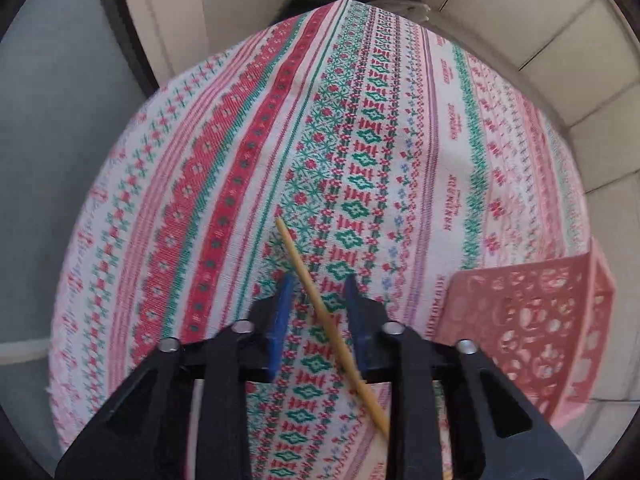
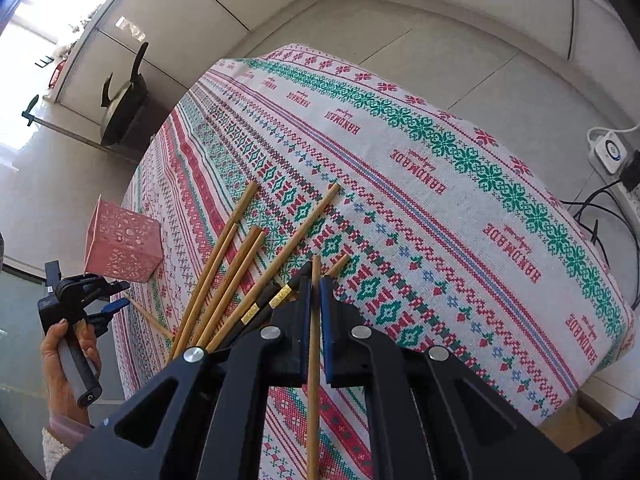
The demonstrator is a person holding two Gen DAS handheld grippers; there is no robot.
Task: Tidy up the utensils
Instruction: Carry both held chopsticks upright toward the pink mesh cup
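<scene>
In the left wrist view my left gripper (image 1: pixel 318 280) points down at the patterned tablecloth (image 1: pixel 224 184). A bamboo chopstick (image 1: pixel 292 248) runs slantwise between its blue fingers (image 1: pixel 282 320), touching both, so the gripper is shut on it. The pink perforated holder (image 1: pixel 532 320) stands just to its right. In the right wrist view my right gripper (image 2: pixel 316 276) is shut on another chopstick (image 2: pixel 314 380) that runs straight back toward the camera. Several loose chopsticks (image 2: pixel 236 264) lie fanned on the cloth to its left, some with black, gold-banded ends. Beyond them are the holder (image 2: pixel 124 244) and the left gripper (image 2: pixel 114 306), held by a hand (image 2: pixel 64 352).
The tablecloth (image 2: pixel 440 184) hangs over the table edges, with tiled floor on every side. A dark pan (image 2: pixel 124 100) sits on a low stand beyond the far end. A white power strip (image 2: pixel 612 152) and black cables lie on the floor at the right.
</scene>
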